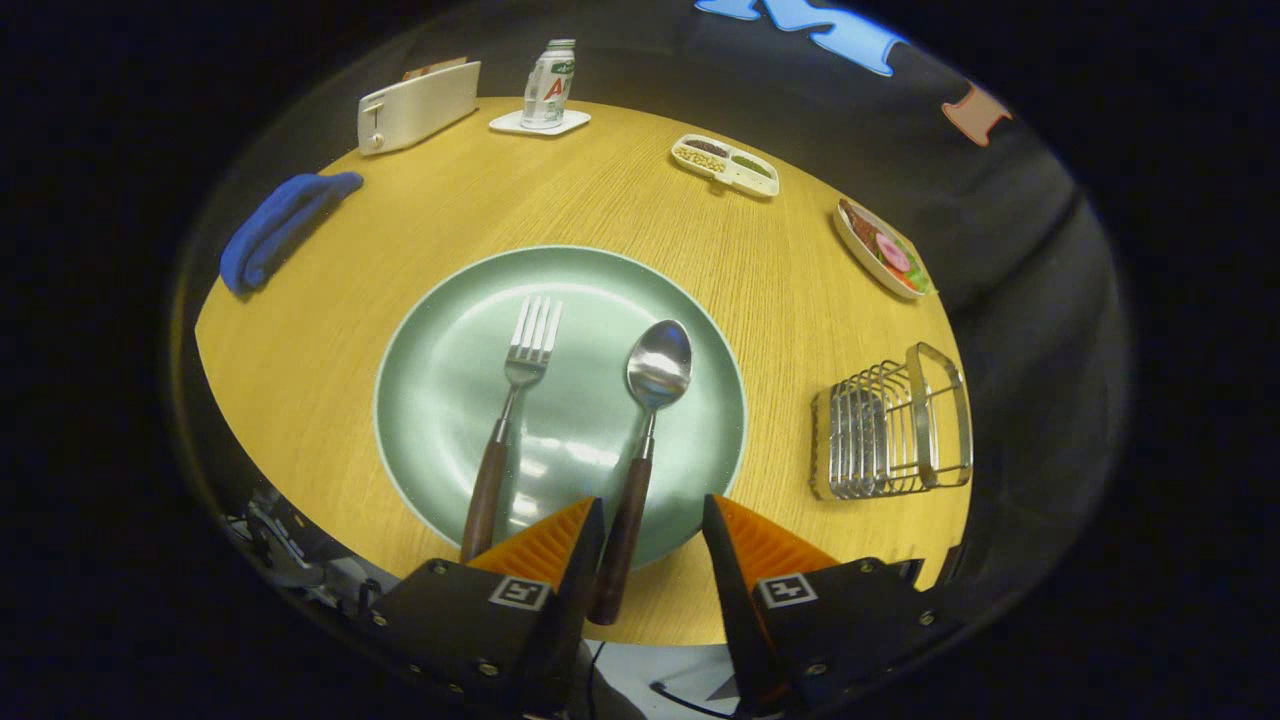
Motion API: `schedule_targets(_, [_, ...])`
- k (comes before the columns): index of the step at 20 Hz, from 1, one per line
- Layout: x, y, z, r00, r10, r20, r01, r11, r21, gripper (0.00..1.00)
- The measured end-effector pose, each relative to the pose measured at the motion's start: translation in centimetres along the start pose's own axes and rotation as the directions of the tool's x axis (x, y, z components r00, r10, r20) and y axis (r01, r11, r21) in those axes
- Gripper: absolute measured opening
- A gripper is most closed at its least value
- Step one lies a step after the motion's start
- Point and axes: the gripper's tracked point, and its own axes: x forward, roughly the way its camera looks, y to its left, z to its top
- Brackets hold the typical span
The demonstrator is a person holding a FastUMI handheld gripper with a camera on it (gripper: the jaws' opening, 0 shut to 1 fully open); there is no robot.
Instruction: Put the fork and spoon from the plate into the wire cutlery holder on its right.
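Here is the gripper (652, 520) hovering at the near edge of the tabletop (330, 330), fingers spread well apart, nothing pinched between them. The spoon (645, 440) has its dark wooden handle running down into the gap, close against the left finger, though whether it touches I cannot tell. Its bowl lies up on the green plate (430, 400), right of the middle. The fork (512, 420) lies beside it on the plate's left half, tines pointing to the far edge, its handle end slipping behind the left finger. Both pieces lie flat, side by side and apart from each other. The plate sits centred near the front edge. Over at the right edge stands the wire cutlery holder (890, 425), near the plate but apart from it, with no cutlery in it. Along the far side: a white toaster (418, 105) at the far left corner, a bottle (549, 85) on a white coaster (540, 123), a divided snack tray (726, 165), and a dish of food (885, 250) by the right rim. A folded blue cloth (280, 228) sits at the left edge
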Motion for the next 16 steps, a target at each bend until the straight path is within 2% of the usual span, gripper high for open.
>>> schedule_targets(1, [0.0,0.0,0.2,1.0,0.003,-0.003,-0.003,1.0,-0.012,0.5])
schedule_targets(3, [-0.1,-0.2,0.3,1.0,0.013,-0.013,-0.014,0.999,-0.029,0.51])
schedule_targets(4, [0.4,-0.9,0.5,1.0,-0.021,-0.018,0.02,0.998,-0.051,0.51])
schedule_targets(6, [0.5,-1.9,0.7,0.999,-0.029,-0.02,0.027,0.997,-0.072,0.08])
schedule_targets(11, [-0.1,-1.8,1.5,0.996,0.083,-0.029,-0.083,0.997,-0.008,0.08])
schedule_targets(14, [-0.7,-2.5,2.0,0.996,0.087,0.003,-0.087,0.995,-0.049,0.08])
schedule_targets(15, [-0.9,-2.9,1.9,0.996,0.093,-0.009,-0.093,0.992,-0.085,0.0])
schedule_targets(16, [-1.3,-2.8,1.8,0.993,0.12,-0.014,-0.121,0.989,-0.087,0.0])
